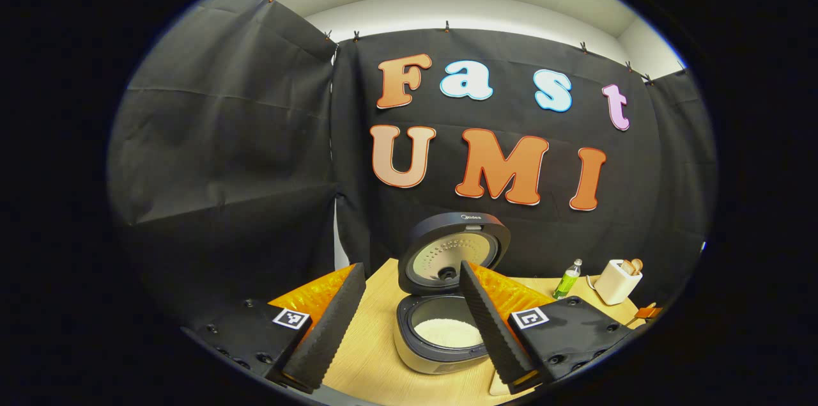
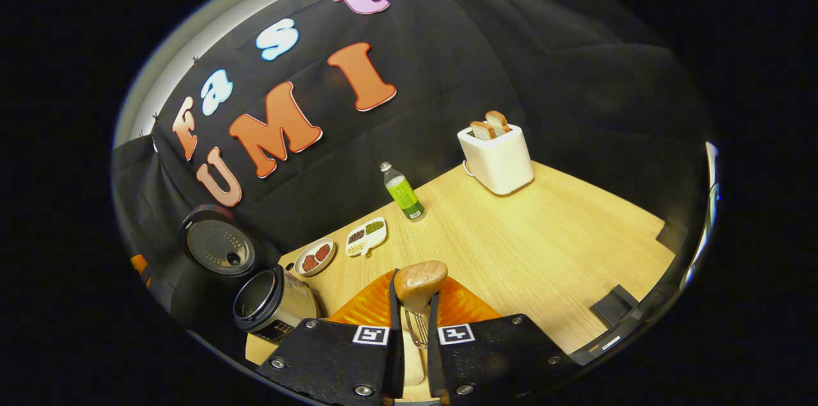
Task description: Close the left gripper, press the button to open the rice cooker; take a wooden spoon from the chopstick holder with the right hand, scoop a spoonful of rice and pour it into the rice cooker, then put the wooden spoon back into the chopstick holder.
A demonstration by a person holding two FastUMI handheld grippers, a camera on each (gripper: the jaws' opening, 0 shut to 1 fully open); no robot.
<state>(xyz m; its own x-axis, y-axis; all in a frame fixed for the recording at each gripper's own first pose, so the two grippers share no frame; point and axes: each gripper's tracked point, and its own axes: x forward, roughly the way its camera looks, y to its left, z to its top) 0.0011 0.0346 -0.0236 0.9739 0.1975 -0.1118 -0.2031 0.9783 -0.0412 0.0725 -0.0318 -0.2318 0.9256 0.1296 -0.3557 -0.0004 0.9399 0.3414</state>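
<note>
Behind the rice cooker (image 1: 441, 323), already open with rice inside, hangs black cloth, so we keep the right gripper (image 2: 414, 323) clamped on the wooden spoon (image 2: 418, 281), left gripper (image 1: 409, 323) jaws apart, and lower it straight into the holder.

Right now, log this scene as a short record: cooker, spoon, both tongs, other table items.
rice cooker: lid up, white rice in the pot
wooden spoon: gripped between the right tongs, bowl end forward
left tongs: open, holding nothing, facing the cooker
toaster: on the table, two bread slices in it
green bottle: upright
small dishes: beside the cooker
</note>
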